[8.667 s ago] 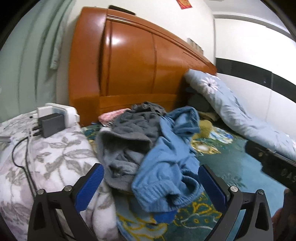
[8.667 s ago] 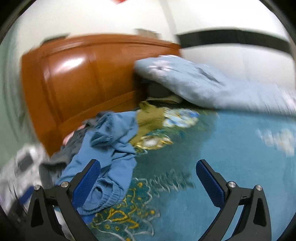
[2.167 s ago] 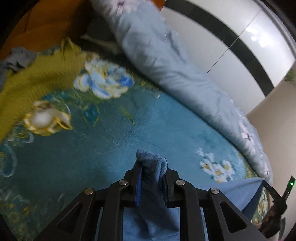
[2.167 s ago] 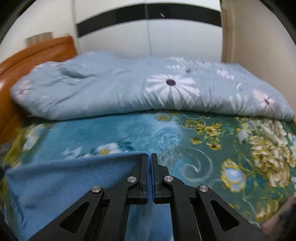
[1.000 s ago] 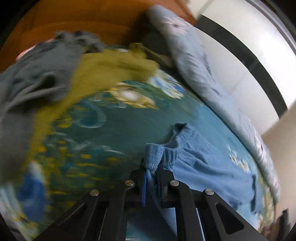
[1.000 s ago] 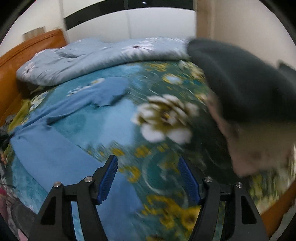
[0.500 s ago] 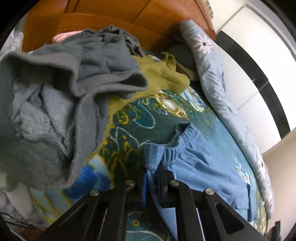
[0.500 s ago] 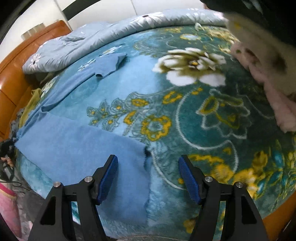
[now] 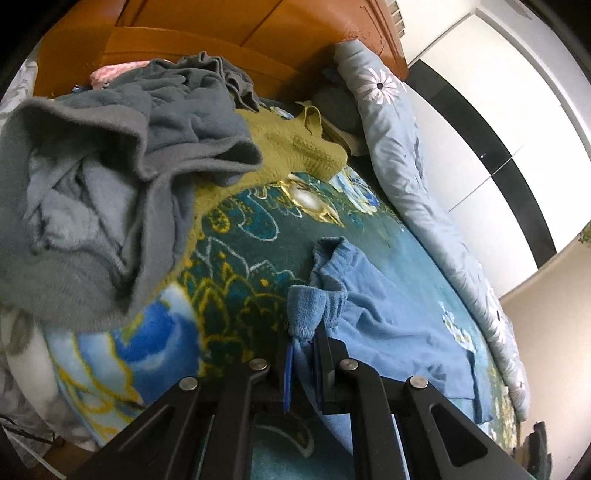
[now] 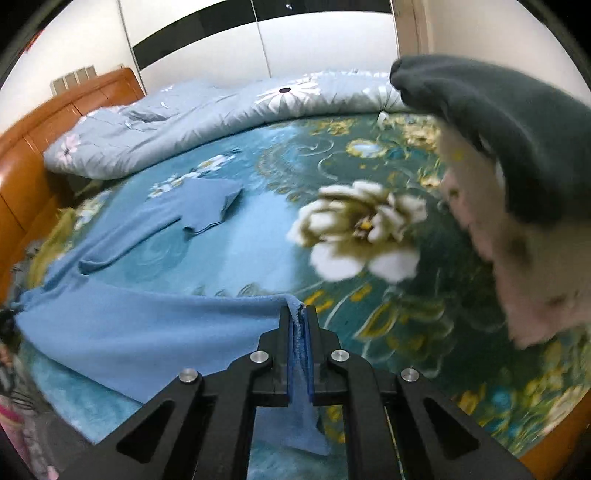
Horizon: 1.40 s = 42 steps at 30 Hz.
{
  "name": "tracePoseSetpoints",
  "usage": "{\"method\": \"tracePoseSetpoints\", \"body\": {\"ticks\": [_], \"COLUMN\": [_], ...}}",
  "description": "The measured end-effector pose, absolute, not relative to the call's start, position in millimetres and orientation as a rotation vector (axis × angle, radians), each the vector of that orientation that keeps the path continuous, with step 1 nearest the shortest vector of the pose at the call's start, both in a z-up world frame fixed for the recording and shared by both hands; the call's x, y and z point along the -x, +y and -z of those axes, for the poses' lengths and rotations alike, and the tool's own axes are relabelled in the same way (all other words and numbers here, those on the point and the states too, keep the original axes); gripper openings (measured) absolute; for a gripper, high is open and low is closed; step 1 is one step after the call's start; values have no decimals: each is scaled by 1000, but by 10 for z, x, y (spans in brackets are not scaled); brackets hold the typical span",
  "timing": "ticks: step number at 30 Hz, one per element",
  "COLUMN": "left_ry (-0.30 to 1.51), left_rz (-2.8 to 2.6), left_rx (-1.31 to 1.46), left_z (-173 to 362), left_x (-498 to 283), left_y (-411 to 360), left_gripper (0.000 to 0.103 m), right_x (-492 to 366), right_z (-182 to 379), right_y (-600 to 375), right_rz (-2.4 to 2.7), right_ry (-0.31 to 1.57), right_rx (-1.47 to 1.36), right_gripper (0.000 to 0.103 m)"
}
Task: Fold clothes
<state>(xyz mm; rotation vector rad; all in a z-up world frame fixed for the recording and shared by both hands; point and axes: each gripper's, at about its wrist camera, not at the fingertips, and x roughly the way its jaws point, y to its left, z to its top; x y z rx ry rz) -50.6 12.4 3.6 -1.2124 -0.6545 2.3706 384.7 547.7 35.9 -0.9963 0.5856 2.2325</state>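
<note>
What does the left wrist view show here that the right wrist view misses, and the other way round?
Only the left wrist view shows the crumpled grey garment heaped over an olive-green knit, and the left tool shut on the blue garment's gathered band. Only the right wrist view shows the right tool shut on another edge of that garment, a dark sleeve at right, and the big white flower print. Both share the blue garment, floral blanket, pale quilt and wooden headboard.

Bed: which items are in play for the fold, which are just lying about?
In play:
- blue garment
- left gripper, shut on its waistband
- right gripper, shut on its edge

Lying about:
- grey clothes
- olive sweater
- quilt
- floral blanket
</note>
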Motion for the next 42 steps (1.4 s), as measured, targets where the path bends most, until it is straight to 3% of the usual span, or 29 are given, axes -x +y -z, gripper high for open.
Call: {"method": "tracePoseSetpoints", "body": {"ticks": [8, 11, 13, 14, 19, 24, 30, 32, 33, 42], "left_ry": [-706, -680, -647, -622, -517, -495, -510, -480, -477, -540], "left_rz": [-2315, -2355, -2445, -2500, -2543, -2380, -2276, -2238, -2233, -2183], "left_rx": [1306, 1297, 1259, 1238, 1069, 1093, 1076, 1036, 1019, 1109], "left_z": [232, 173, 49, -32, -451, -320, 105, 141, 150, 311], "left_x": [477, 395, 314, 275, 175, 154, -10, -48, -48, 157], "left_y": [-57, -153, -227, -247, 212, 1046, 1470, 1483, 1468, 1453], "left_gripper": [14, 25, 28, 29, 57, 57, 57, 57, 57, 58], "right_x": [-3796, -3839, -3863, -3848, -3280, -2215, -1545, -1471, -1455, -1156], "right_z": [-29, -253, -429, -508, -625, -211, 73, 110, 109, -420], "right_y": [5594, 5581, 5567, 5564, 5566, 5427, 5501, 5534, 5575, 6699], "right_rz": [-2188, -2195, -2201, -2203, -2290, -2478, -2426, -2410, -2396, -2200], "right_ry": [645, 544, 455, 417, 293, 335, 231, 191, 180, 241], "right_rx": [1081, 1028, 980, 959, 977, 1174, 1300, 1341, 1347, 1129], "right_gripper": [9, 22, 34, 35, 42, 42, 42, 21, 2, 2]}}
